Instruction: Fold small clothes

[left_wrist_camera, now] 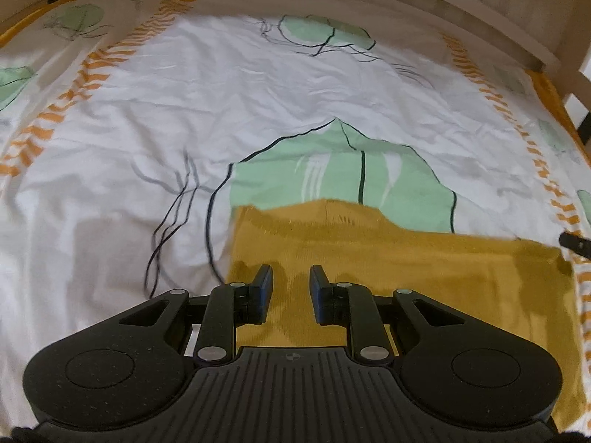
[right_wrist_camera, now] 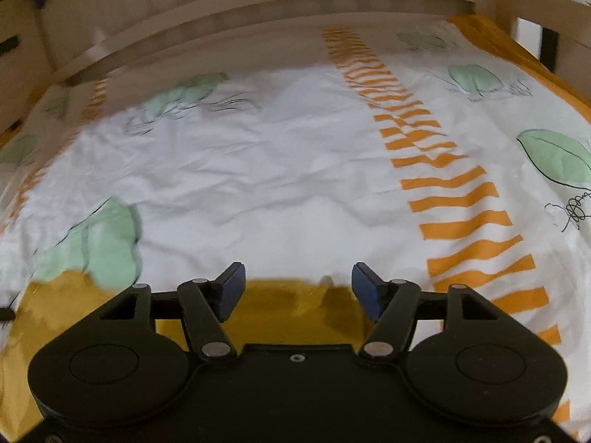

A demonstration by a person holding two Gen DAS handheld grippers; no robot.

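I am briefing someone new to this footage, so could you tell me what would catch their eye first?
The mustard-yellow garment lies flat on the bed, directly under both tools. Around it spreads a white bed sheet printed with green leaves and orange striped bands. The left tool hovers over the cloth with a narrow gap; the right tool stands wide open at the garment's edge.

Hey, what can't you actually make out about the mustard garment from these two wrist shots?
- Mustard garment: near part hidden behind the left tongs body, left wrist view; garment type unclear.
- Same garment, right wrist view: mostly hidden behind the right tongs; left part blurred.
- Dark object: cut off by right edge.
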